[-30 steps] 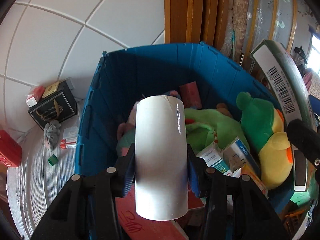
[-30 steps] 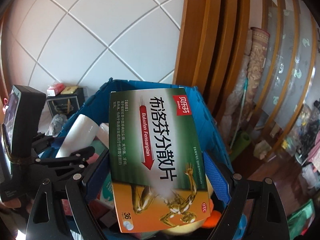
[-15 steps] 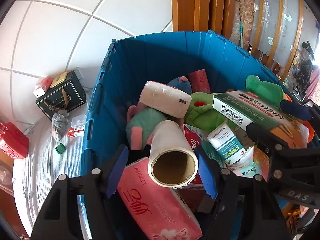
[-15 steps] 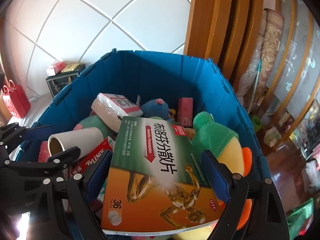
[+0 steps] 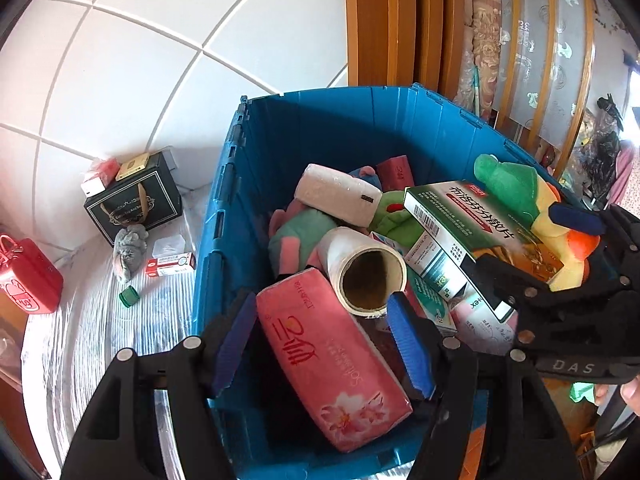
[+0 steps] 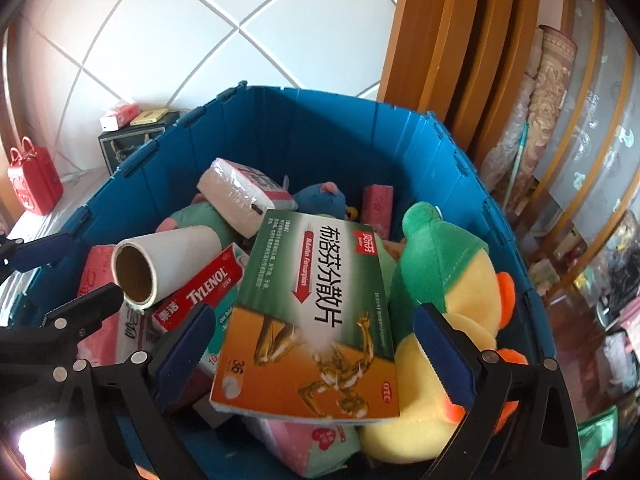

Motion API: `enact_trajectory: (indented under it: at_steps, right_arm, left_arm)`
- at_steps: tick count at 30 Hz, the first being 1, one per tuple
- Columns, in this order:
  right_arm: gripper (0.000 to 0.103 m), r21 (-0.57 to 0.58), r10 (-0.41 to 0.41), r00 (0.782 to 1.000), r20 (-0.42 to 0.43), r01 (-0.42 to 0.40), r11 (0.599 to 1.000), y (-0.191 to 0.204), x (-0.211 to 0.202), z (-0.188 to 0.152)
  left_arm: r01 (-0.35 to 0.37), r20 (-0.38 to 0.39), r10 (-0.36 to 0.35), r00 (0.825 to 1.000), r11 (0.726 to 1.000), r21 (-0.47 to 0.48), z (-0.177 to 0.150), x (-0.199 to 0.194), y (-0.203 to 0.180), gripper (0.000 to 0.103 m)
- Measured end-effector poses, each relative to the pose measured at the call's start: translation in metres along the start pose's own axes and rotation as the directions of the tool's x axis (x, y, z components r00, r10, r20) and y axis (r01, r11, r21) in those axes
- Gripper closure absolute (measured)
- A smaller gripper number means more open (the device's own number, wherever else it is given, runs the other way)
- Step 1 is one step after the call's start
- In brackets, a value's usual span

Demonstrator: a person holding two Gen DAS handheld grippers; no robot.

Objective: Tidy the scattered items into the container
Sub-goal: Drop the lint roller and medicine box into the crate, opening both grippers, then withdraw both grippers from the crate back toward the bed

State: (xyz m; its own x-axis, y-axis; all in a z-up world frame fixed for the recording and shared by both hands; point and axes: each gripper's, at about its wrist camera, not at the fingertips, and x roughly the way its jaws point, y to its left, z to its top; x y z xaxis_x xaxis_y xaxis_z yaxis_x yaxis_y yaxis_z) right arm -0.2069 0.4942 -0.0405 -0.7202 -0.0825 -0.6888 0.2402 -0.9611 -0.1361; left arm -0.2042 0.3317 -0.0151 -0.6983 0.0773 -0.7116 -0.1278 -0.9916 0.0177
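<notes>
Inside the blue crate (image 5: pixel 224 216), a white roll (image 5: pixel 366 268) lies on its side atop a pink tissue pack (image 5: pixel 332 364), hollow end facing the left tongs (image 5: pixel 325 340), which gape wide with nothing between the pads. Beside it a green-orange medicine box (image 6: pixel 316 312) rests flat on a red Tylenol box (image 6: pixel 200 292) and a green-yellow plush duck (image 6: pixel 444 304); right tongs (image 6: pixel 314 352) spread apart, box apparently loose. Left of the crate on the tabletop (image 5: pixel 92 340): black gift box (image 5: pixel 134 204), red tin (image 5: pixel 28 276), green cap (image 5: pixel 129 295).
</notes>
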Motion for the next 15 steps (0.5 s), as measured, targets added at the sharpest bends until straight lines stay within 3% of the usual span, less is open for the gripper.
enact_trajectory:
  at_steps: [4,9,15]
  right_arm:
    - [0.0,0.03,-0.021,0.997,0.073,0.019,0.999,-0.006,-0.033,-0.019]
    - [0.0,0.069,0.019,0.989,0.147,-0.03,0.997,-0.006,-0.064,-0.044]
    - [0.0,0.082,0.089,0.977,0.194,-0.107,0.991,0.006,-0.079,-0.065]
  left_arm:
    - [-0.01,0.061,0.011,0.998,1.0,-0.018,-0.012,-0.021,0.002,0.036]
    - [0.0,0.116,0.008,0.993,0.998,-0.066,-0.031,-0.042,0.006,0.034]
    - [-0.052,0.174,0.069,0.982,0.993,-0.102,-0.053,-0.066,0.01,0.025]
